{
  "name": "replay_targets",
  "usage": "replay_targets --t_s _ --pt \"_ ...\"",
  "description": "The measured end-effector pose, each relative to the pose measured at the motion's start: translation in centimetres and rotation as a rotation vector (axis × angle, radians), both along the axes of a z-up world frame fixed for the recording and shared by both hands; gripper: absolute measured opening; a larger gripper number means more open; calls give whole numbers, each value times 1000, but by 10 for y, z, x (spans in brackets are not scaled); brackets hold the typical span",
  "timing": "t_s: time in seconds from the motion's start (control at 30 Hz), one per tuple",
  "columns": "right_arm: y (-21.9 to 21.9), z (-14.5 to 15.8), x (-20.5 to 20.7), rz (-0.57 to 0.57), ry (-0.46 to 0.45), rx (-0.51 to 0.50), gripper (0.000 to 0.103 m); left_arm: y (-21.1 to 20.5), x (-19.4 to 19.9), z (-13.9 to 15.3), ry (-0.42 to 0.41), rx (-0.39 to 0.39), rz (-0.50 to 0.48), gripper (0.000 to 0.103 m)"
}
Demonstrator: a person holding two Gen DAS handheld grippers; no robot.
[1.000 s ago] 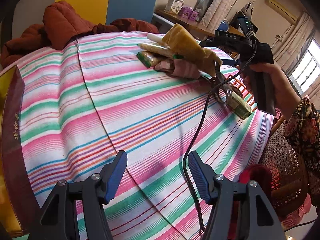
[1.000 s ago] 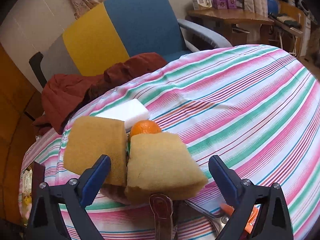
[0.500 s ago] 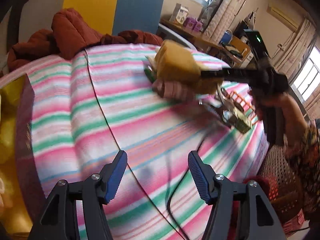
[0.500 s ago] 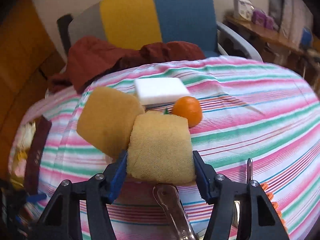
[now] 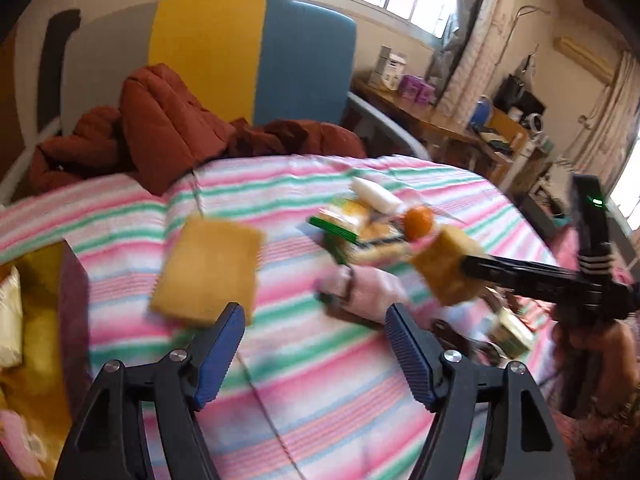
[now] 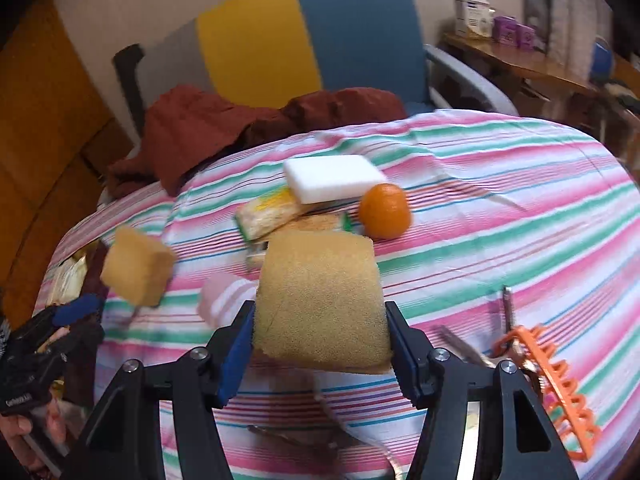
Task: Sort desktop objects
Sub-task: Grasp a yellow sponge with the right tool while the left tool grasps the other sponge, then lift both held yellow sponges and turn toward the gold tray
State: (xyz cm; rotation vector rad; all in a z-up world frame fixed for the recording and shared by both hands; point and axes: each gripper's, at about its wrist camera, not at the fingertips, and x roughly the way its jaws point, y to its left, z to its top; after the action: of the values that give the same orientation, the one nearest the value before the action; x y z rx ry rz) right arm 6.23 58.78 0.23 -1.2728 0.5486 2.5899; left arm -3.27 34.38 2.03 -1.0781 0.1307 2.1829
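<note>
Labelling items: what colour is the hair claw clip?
Orange hair claw clip, clearest in the right wrist view.

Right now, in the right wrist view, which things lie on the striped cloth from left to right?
Loose yellow sponge → pink striped roll → yellow sponge in the right gripper → orange → orange hair clip.

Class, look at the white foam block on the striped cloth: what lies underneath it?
The white block rests partly on a yellow-green packet, whose near end shows. The orange sits beside it. Anything further beneath is covered.
</note>
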Motion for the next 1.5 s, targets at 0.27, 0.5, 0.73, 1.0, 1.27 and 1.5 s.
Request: replay_targets --t_s 0.27,0.5,0.73,1.0,1.27,1.5 --pt "21 -23 4 -104 -133 -19 64 -11 -44 -9 78 -144 68 74" --pt "16 -32 -3 -76 -166 -29 66 -14 -69 -27 20 -230 35 77" --pt "14 -33 -3 -69 -171 -26 67 0 -82 -43 19 -272 42 82" --pt "14 -38 -7 -66 -184 -35 67 -2 -85 -63 55 -359 132 79" --pt "15 -41 -10 -62 -194 -35 67 -31 -97 -56 -26 -207 222 55" --pt "15 -41 -9 -60 -190 -29 67 -40 -69 -50 -20 -142 197 53"
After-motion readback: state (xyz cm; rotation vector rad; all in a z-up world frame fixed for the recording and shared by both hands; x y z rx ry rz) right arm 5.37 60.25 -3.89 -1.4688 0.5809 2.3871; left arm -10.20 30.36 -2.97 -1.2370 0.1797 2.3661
